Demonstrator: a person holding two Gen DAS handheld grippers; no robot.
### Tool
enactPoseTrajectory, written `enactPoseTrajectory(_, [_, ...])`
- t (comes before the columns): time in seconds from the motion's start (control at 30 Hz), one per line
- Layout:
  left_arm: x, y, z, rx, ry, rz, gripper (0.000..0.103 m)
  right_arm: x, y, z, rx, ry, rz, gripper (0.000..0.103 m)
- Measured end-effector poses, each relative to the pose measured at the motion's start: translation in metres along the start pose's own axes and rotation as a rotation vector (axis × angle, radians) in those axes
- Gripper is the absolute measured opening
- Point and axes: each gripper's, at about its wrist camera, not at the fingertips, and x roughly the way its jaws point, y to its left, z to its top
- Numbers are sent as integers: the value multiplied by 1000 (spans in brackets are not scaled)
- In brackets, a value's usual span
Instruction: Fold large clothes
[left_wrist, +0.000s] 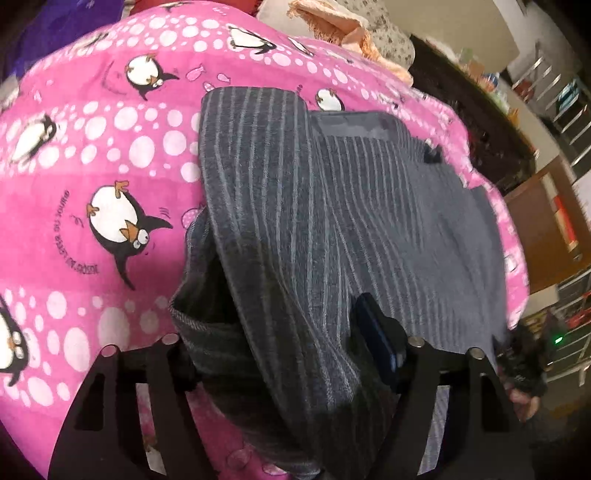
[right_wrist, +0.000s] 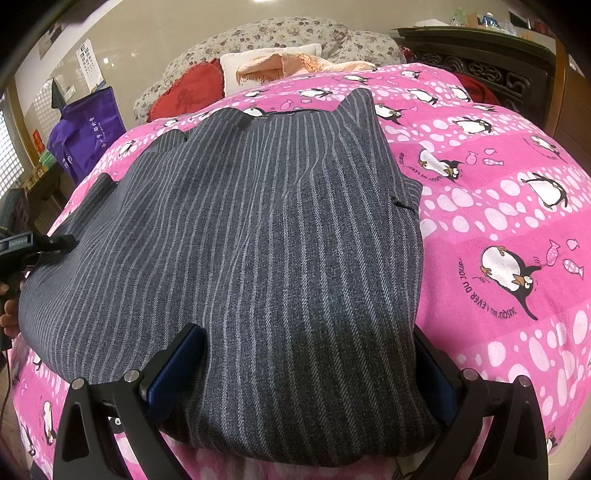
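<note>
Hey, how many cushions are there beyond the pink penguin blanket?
2: a red cushion on the left, a white cushion beside it, partly behind the peach cloth. Others may be hidden.

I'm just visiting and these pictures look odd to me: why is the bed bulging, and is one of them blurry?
Both views bulge from the fisheye lens, with dark corners; left wrist view is smeared, worst at the shelves; right wrist view is crisp, the striped garment and pink penguin cover evenly lit.

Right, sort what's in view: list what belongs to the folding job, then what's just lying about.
Job:
- grey striped garment
- left claw, fabric between its fingers
- right claw, straddling the garment's near end
- pink penguin bedspread, the work surface

Lying about:
- red cushion
- peach cloth
- purple bag
</note>
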Motion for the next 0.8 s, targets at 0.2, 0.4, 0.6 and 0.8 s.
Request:
enactPoseTrajectory(0.2, [-5,-2,-3,23,26,-4,26,0,0,0,2,-1,1,103])
enactPoseTrajectory(0.4, [0,-4,-5,39,32,-22,42,-1,0,0,4,-4,7,103])
enactPoseTrajectory(0.6, [4,-18,-6,106,40,-16,60,-2,-2,-1,8,-7,13,103])
enactPoseTrajectory(0.8, [5,-28,-11,54,-19,78,61,-2,-1,-1,8,-7,13,103])
